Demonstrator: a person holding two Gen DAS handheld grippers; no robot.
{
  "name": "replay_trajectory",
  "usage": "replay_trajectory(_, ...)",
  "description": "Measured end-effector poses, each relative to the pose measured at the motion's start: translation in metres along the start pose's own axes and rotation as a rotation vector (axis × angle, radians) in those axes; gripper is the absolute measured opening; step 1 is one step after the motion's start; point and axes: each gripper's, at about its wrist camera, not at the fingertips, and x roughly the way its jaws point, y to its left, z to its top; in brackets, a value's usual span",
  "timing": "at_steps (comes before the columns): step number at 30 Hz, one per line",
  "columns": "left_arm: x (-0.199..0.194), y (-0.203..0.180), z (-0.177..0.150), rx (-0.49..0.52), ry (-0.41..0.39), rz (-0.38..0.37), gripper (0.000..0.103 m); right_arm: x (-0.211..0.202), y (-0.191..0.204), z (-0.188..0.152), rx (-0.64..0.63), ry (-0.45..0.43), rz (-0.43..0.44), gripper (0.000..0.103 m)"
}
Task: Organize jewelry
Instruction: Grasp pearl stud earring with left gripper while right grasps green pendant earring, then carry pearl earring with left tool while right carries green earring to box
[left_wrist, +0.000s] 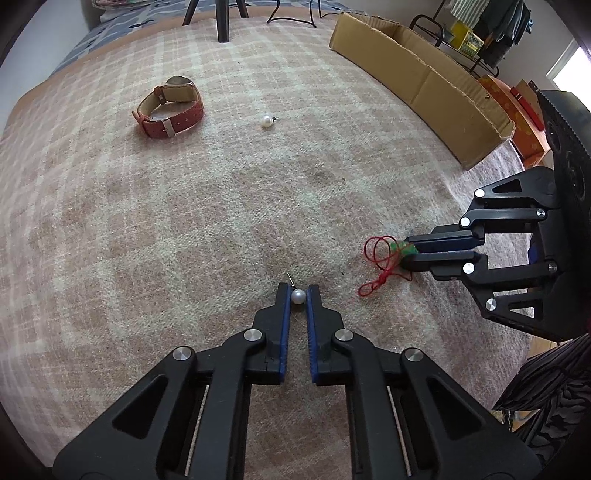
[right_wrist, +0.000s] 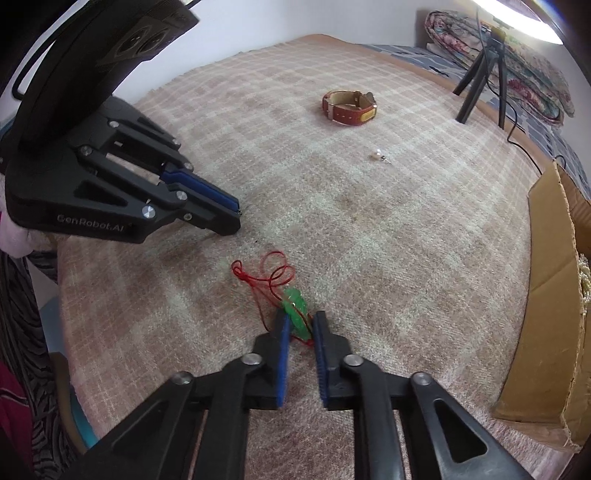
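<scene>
My left gripper (left_wrist: 298, 290) is shut on a white pearl earring (left_wrist: 298, 296), which rests on the checked pink blanket (left_wrist: 221, 221); the earring's pin sticks out past the pads. From the right wrist, the left gripper (right_wrist: 236, 220) shows at the left with its tips on the blanket. My right gripper (right_wrist: 300, 325) is shut on a green pendant (right_wrist: 294, 304), and the pendant's red cord (right_wrist: 266, 277) trails loose in front. The same gripper (left_wrist: 408, 254), pendant (left_wrist: 403, 248) and cord (left_wrist: 376, 258) appear at the right of the left wrist view. A second pearl earring (left_wrist: 266, 120) (right_wrist: 377, 154) and a red-strapped watch (left_wrist: 170, 109) (right_wrist: 349, 105) lie farther off.
An open cardboard box (left_wrist: 424, 85) (right_wrist: 550, 295) stands along the blanket's right side, with pale beads (right_wrist: 585, 280) showing inside. A black tripod (right_wrist: 480, 74) with a cable stands at the far edge. A person's patterned sleeve (left_wrist: 546, 391) is at the lower right.
</scene>
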Motion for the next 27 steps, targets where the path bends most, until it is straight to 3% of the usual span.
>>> replay_trajectory(9,-0.012,0.001,-0.006,0.004,-0.029,0.01,0.006,-0.006,-0.001,0.001,0.031,-0.018,-0.004,0.003)
replay_trajectory(27,-0.06,0.007,-0.01,-0.043,-0.124,-0.036,0.006,-0.069,0.0,0.011,0.099,-0.186,-0.071,0.003)
